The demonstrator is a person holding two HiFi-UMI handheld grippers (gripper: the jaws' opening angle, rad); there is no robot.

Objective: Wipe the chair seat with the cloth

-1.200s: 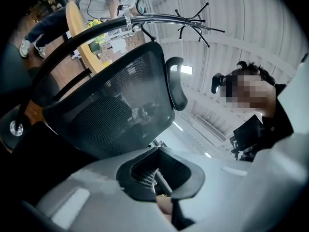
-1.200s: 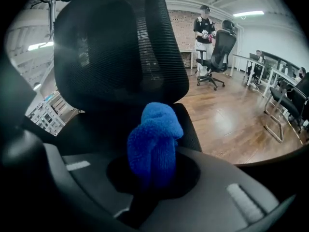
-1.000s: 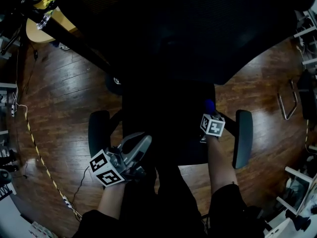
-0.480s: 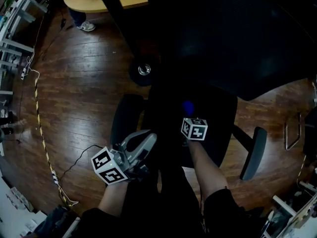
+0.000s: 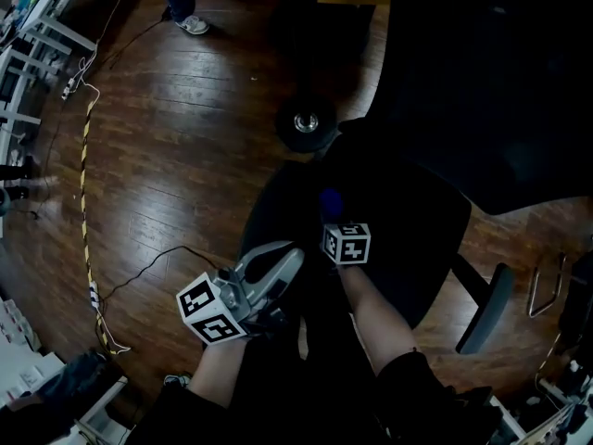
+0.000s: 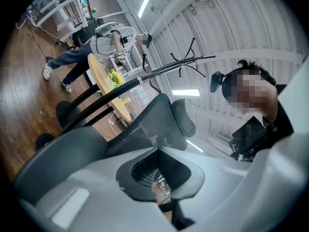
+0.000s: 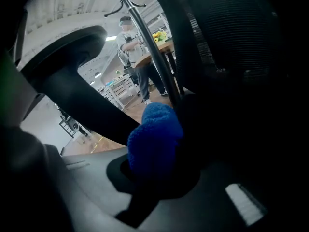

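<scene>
Low and left of centre, the left gripper (image 5: 283,265) hangs closed on nothing, likely held aside to leave the chair seat (image 5: 408,235) free. Just right of it, the right gripper (image 5: 332,219) pinches the blue cloth (image 5: 330,199), which is bunched ahead so that cloth, not jaws, meets the seat's left part.

Holds the left gripper (image 5: 283,265) low and close to the body, tipped upward and angled to the right, with jaws shut together on nothing. Reaches the right gripper (image 5: 332,216) further forward on a bare, nearly straight forearm (image 5: 366,299), pointing away from the body, with jaws clamped on a bunched blue cloth (image 7: 153,139).
</scene>
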